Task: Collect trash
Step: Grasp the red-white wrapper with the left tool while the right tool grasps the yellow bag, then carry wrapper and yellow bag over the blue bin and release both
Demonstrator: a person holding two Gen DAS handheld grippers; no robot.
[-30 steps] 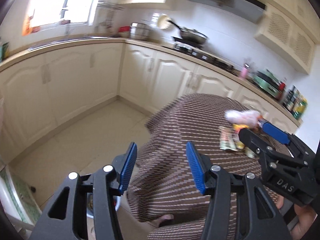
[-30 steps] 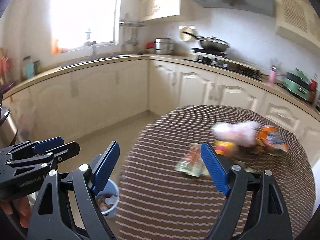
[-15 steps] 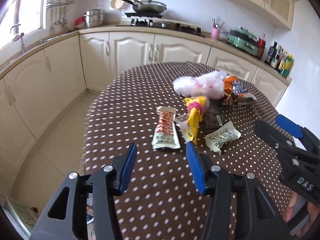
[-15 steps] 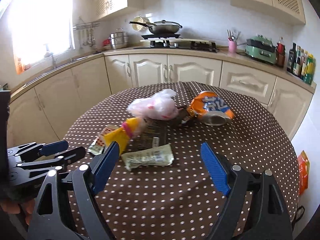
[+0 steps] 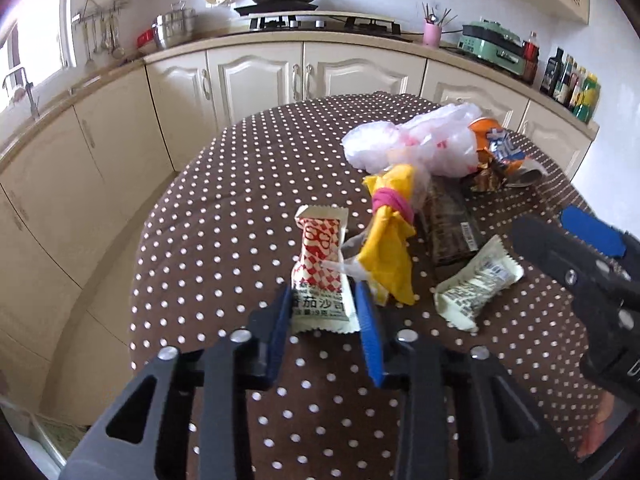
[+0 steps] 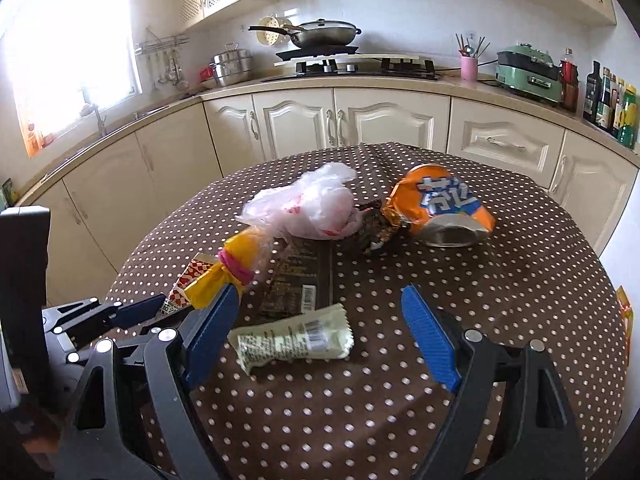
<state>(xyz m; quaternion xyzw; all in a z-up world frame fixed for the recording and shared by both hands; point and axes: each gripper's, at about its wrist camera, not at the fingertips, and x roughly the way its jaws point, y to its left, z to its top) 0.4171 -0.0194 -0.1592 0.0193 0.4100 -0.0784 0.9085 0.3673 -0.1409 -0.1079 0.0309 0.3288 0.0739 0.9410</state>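
1. On the round table [image 5: 224,216] with its brown polka-dot cloth, your left gripper [image 5: 323,312] has its blue fingers on either side of the near end of the red-and-white checked sachet [image 5: 320,256]; both pads look to be touching its edges, so it reads as pinching the sachet, which lies flat on the cloth.
2. Just right of that sachet lies the yellow wrapper [image 5: 390,232] with a pink band round it; the two touch near your fingertips.
3. Your right gripper [image 6: 320,332] is spread wide and holds nothing; the pale cream wrapper [image 6: 292,342] lies flat between its fingers, touching neither.
4. Behind the cream wrapper lies the dark flat packet [image 6: 300,280]; further back sits the crumpled white plastic bag [image 6: 308,208]; right of it lies the orange chip bag [image 6: 440,208], with a small crumpled brown wrapper [image 6: 376,228] between the two.
5. Beyond the table, cream cabinets [image 6: 340,124] run under the counter; a pan [image 6: 324,34] sits on the hob.
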